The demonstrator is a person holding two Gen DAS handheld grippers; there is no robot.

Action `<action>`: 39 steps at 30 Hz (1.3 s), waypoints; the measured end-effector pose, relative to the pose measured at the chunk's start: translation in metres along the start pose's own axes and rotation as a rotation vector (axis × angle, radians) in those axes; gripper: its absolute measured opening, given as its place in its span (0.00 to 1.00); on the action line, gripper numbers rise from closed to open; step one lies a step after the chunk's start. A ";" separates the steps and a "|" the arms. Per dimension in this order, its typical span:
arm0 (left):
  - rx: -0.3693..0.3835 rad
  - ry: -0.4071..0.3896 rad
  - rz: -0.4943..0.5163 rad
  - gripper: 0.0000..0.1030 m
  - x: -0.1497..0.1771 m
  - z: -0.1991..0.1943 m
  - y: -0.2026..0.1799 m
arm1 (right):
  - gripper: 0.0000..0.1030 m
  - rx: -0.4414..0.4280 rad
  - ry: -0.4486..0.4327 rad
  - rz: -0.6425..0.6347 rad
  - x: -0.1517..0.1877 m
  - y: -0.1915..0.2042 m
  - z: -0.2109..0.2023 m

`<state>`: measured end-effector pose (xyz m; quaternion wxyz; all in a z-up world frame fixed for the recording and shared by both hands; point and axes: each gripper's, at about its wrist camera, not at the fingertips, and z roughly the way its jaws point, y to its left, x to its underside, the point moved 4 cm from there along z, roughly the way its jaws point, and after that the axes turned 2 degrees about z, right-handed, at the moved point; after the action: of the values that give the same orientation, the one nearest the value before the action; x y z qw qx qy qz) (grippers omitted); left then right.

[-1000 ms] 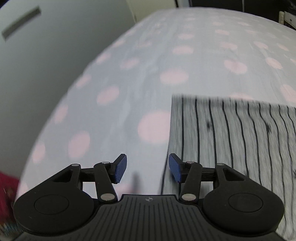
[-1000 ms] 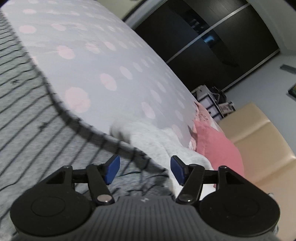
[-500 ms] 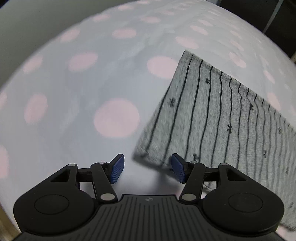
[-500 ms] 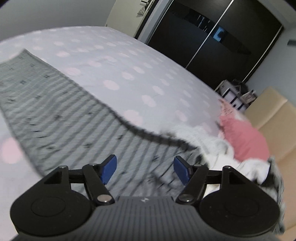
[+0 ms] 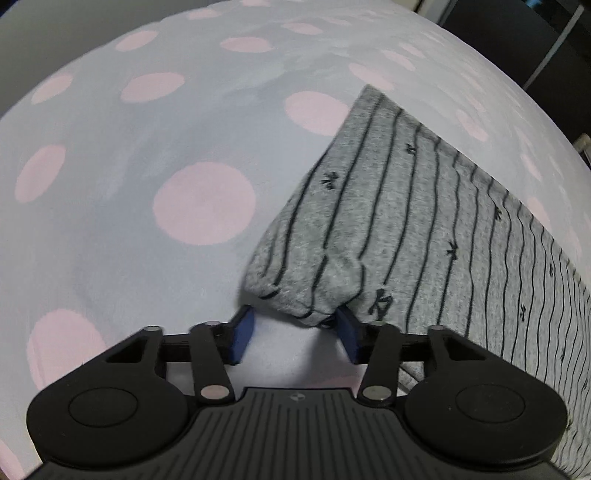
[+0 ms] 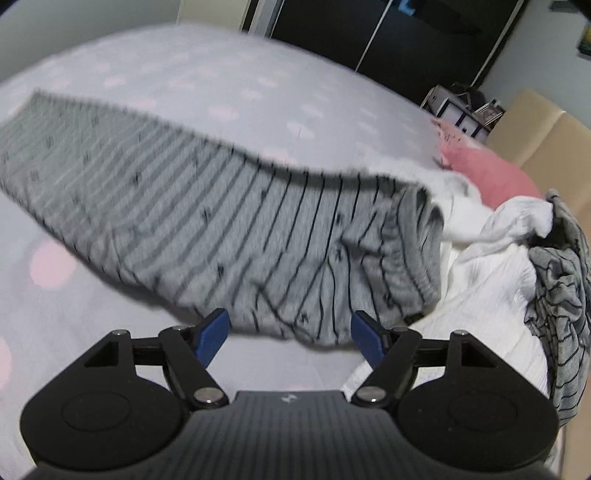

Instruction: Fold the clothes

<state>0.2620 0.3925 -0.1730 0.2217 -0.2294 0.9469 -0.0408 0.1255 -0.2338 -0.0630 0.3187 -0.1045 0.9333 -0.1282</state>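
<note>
A grey garment with thin black stripes [image 5: 406, 221] lies stretched across the bed. Its near corner is bunched between the tips of my left gripper [image 5: 293, 328]. The left jaws are closing and both blue pads [image 5: 347, 332] touch the puckered cloth. In the right wrist view the same garment [image 6: 184, 203] runs from far left to its gathered waistband end at lower right. My right gripper [image 6: 290, 336] hovers over that end. Its jaws are opening and stand wide, with the cloth's edge lying just beyond the tips, untouched.
The bed sheet [image 5: 147, 147] is pale with pink dots. To the right lie a heap of white clothes [image 6: 491, 266], another grey striped garment [image 6: 561, 288] and a pink pillow [image 6: 487, 166]. A beige padded panel [image 6: 546, 136] and dark wardrobe doors [image 6: 369, 33] stand beyond.
The left gripper came down onto the garment's corner and its jaws narrowed around the cloth, which puckered. The right gripper swung towards the waistband end, rolled level, and its jaws widened.
</note>
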 end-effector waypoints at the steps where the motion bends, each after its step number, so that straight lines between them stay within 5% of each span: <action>1: 0.015 0.000 0.005 0.20 -0.001 -0.001 -0.003 | 0.74 0.011 0.017 -0.001 0.001 -0.001 0.006; 5: 0.018 -0.011 0.013 0.10 -0.002 -0.005 -0.012 | 0.74 -0.010 0.059 0.094 0.002 -0.014 0.023; 12: 0.099 -0.114 -0.005 0.08 -0.015 -0.040 -0.028 | 0.74 -0.046 0.064 0.156 -0.003 -0.021 0.034; 19: 0.162 -0.217 0.126 0.07 -0.018 -0.087 -0.087 | 0.74 -0.084 0.052 0.147 -0.007 -0.017 0.037; 23: 0.141 -0.257 0.292 0.07 -0.007 -0.106 -0.140 | 0.74 -0.104 0.041 0.169 -0.014 -0.021 0.038; 30: 0.194 -0.262 0.553 0.07 0.040 -0.121 -0.249 | 0.74 -0.137 -0.005 0.232 -0.036 -0.032 0.032; 39: 0.241 -0.228 0.920 0.07 0.163 -0.109 -0.358 | 0.74 -0.134 -0.052 0.270 -0.053 -0.048 0.029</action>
<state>0.2331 -0.0028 -0.0762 0.3441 0.2371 0.9082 -0.0223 0.1901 -0.2697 -0.0403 0.3494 -0.0025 0.9368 -0.0189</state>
